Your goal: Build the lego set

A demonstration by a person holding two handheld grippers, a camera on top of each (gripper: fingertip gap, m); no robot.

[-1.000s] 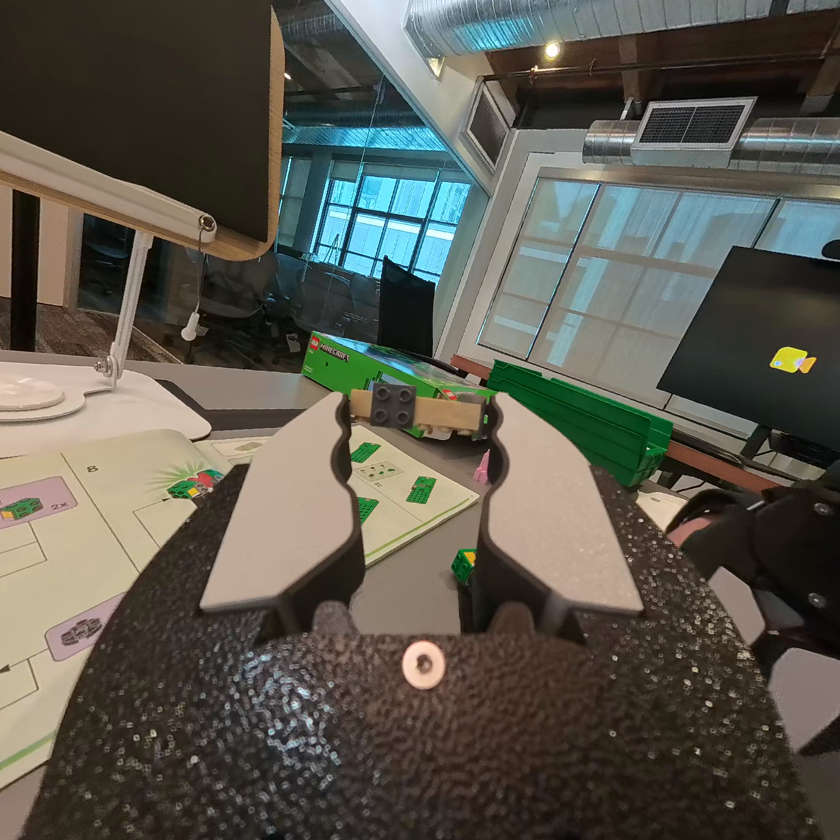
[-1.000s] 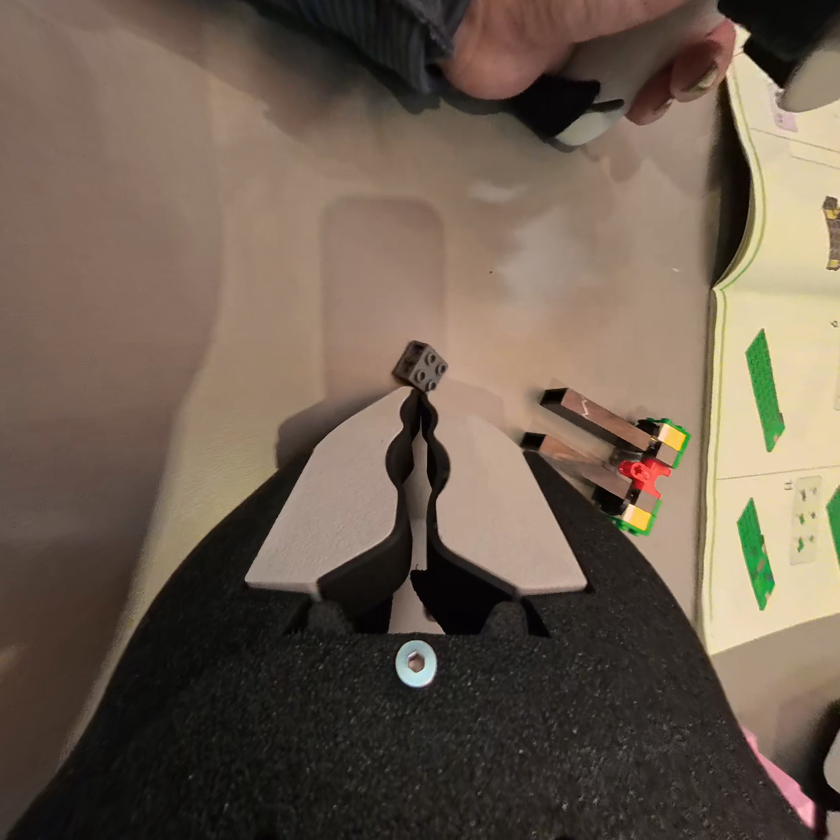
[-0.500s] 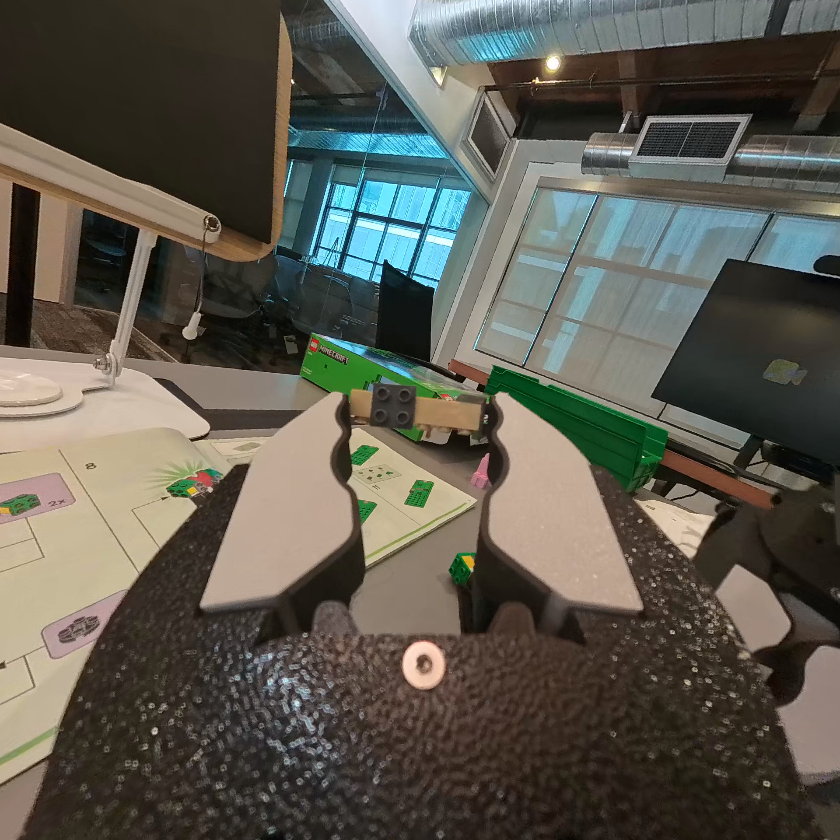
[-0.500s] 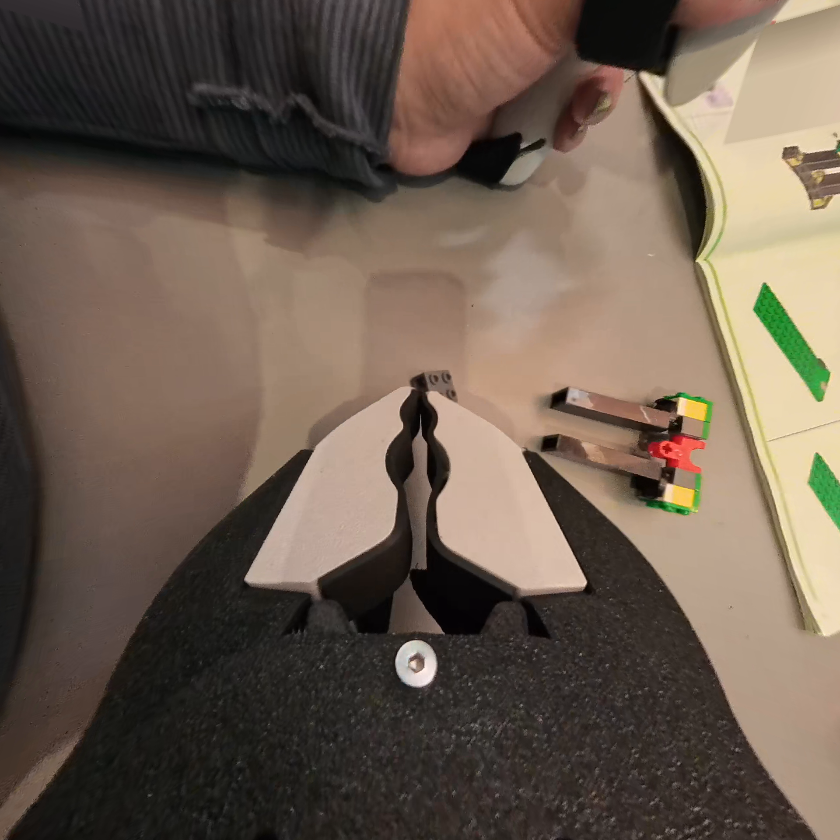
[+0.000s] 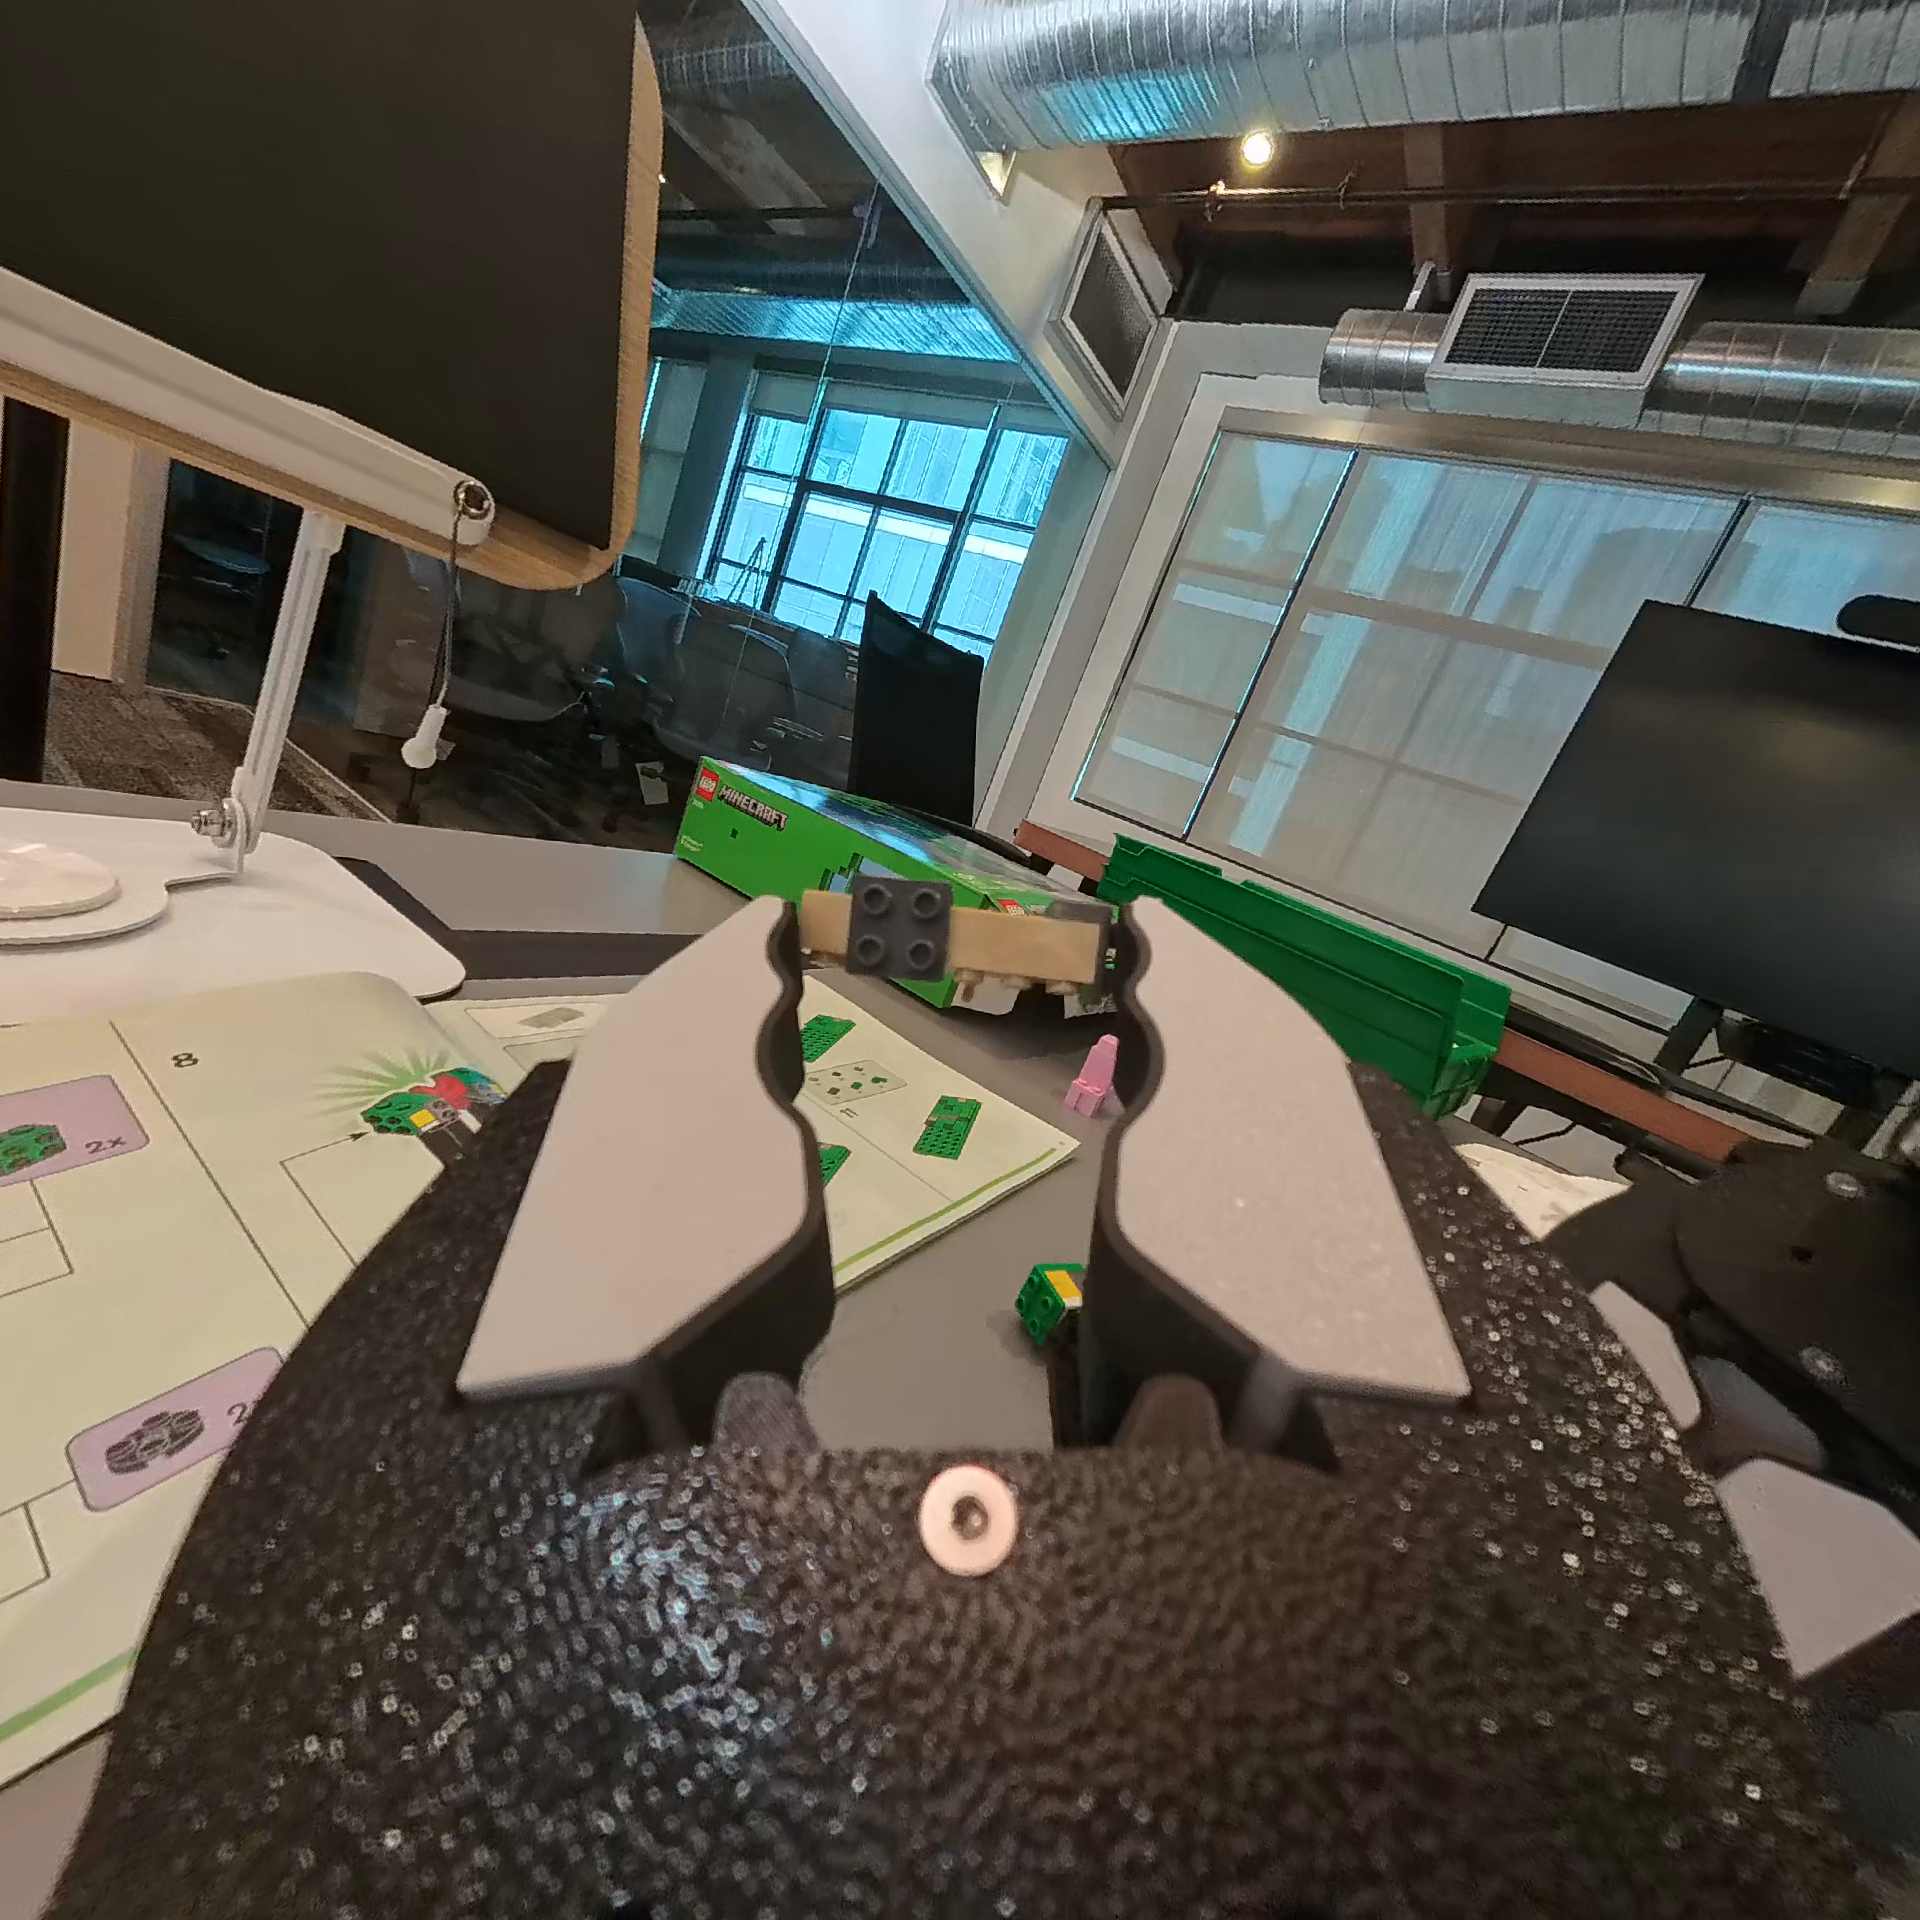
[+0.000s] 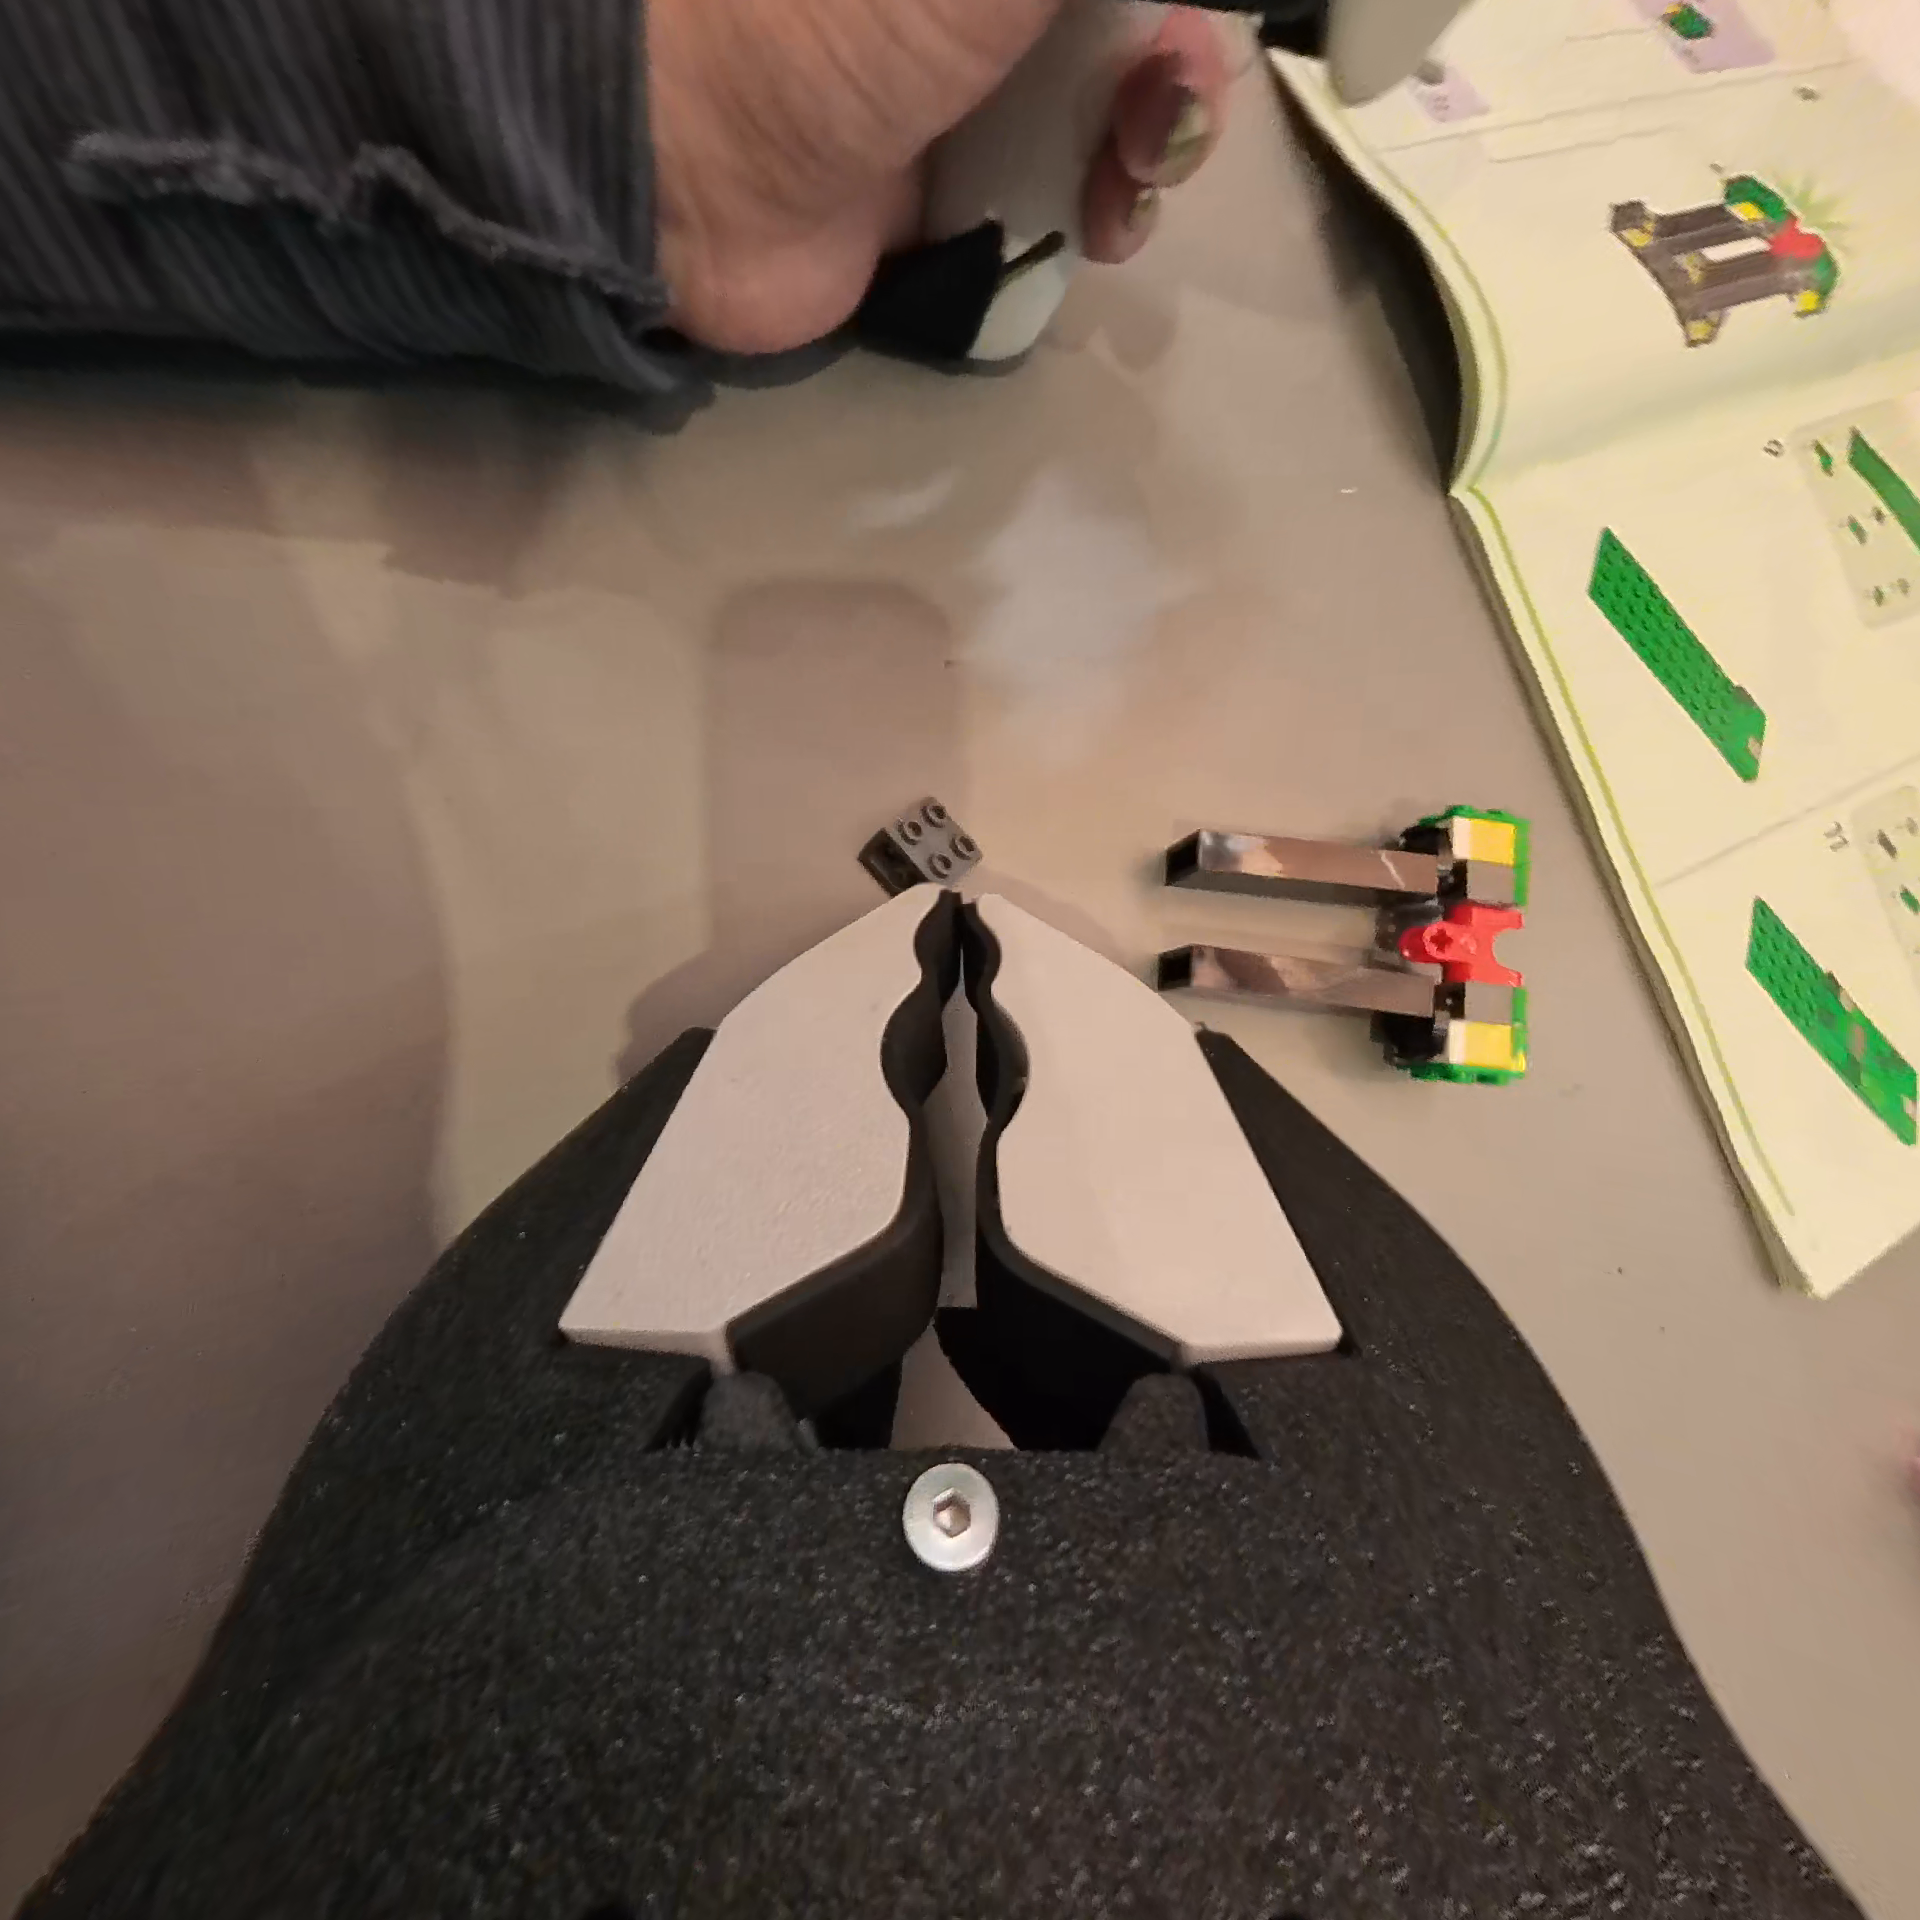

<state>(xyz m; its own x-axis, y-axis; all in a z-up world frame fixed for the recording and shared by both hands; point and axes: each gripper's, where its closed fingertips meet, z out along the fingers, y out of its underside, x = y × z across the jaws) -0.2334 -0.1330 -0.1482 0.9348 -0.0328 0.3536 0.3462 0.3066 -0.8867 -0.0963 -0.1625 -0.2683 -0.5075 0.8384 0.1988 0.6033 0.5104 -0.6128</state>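
Note:
My left gripper (image 5: 951, 935) is shut on a tan plate (image 5: 1029, 940) that carries a dark grey 2x2 brick (image 5: 896, 925), held up above the table. My right gripper (image 6: 961, 902) is shut, low over the grey table (image 6: 416, 831). Its tips touch the near edge of a second dark grey 2x2 brick (image 6: 923, 844) lying just beyond them; I cannot tell whether they pinch it. To the right lies an assembly (image 6: 1455, 945) of two dark shiny beams joined by green, yellow and red pieces.
The open instruction booklet (image 6: 1714, 520) lies at the right, also in the left wrist view (image 5: 208, 1195). A person's hand (image 6: 831, 156) holds the other gripper's handle. A green box (image 5: 831, 842), green bins (image 5: 1299, 966), a pink piece (image 5: 1096, 1075) and a white lamp base (image 5: 260, 914) stand farther off. Some 20 centimeters of space lies between my two pairs of fingers.
The right wrist view has drawn back and tilted; the hand and sleeve fill more of the top. The grey brick stays at my right tips but has turned. The left gripper holds steady.

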